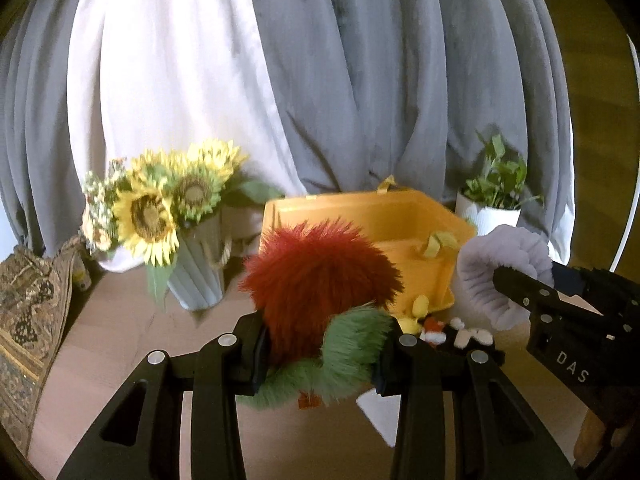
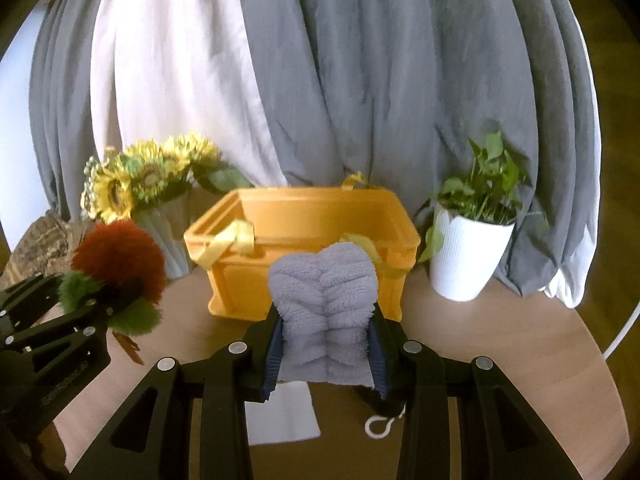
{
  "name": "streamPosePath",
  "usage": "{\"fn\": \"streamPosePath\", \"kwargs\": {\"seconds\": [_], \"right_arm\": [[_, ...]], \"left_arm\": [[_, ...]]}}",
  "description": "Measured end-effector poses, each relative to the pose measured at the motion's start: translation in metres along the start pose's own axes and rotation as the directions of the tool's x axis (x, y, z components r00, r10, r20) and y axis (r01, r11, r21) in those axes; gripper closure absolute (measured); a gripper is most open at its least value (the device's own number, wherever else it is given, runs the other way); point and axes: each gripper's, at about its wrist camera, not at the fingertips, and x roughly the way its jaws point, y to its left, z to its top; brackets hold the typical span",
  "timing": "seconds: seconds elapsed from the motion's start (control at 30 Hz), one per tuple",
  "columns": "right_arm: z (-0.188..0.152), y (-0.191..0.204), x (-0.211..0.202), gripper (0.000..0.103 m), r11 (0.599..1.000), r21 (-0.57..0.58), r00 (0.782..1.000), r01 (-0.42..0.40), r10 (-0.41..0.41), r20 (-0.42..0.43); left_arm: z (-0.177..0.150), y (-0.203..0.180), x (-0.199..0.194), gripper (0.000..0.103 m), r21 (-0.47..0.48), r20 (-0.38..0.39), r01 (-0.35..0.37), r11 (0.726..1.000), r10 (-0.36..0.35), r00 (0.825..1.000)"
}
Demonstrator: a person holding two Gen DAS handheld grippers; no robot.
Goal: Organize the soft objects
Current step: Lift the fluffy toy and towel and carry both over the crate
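My left gripper point(image 1: 320, 356) is shut on a furry red and green plush toy point(image 1: 316, 276), held above the table in front of the yellow bin point(image 1: 360, 216). The same toy point(image 2: 120, 264) shows at the left of the right wrist view, in the left gripper point(image 2: 116, 300). My right gripper point(image 2: 326, 344) is shut on a fluffy lavender cloth point(image 2: 324, 300), which stands up between the pads just before the open yellow bin point(image 2: 304, 220). In the left wrist view the lavender cloth point(image 1: 492, 276) and right gripper point(image 1: 516, 284) sit at the right.
A sunflower vase point(image 2: 160, 216) stands left of the bin, a white potted plant point(image 2: 468, 256) right of it. Grey and white curtains hang behind. Small toys point(image 1: 436, 328), a white sheet point(image 2: 280, 412) and a white cord loop point(image 2: 380, 426) lie on the wooden table. A patterned cushion point(image 1: 28, 312) is far left.
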Motion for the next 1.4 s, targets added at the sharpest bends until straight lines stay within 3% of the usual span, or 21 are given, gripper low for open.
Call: {"fn": "streamPosePath", "kwargs": {"seconds": [0.7, 1.4], "right_arm": [[0.059, -0.013, -0.002, 0.065, 0.999, 0.028, 0.988, -0.017, 0.012, 0.154], [0.102, -0.024, 0.044, 0.065, 1.0, 0.013, 0.982, -0.027, 0.024, 0.185]], "left_arm": [[0.061, -0.003, 0.011, 0.065, -0.008, 0.12, 0.025, 1.0, -0.024, 0.992], [0.099, -0.002, 0.069, 0.065, 0.001, 0.126, 0.021, 1.0, -0.021, 0.992]]}}
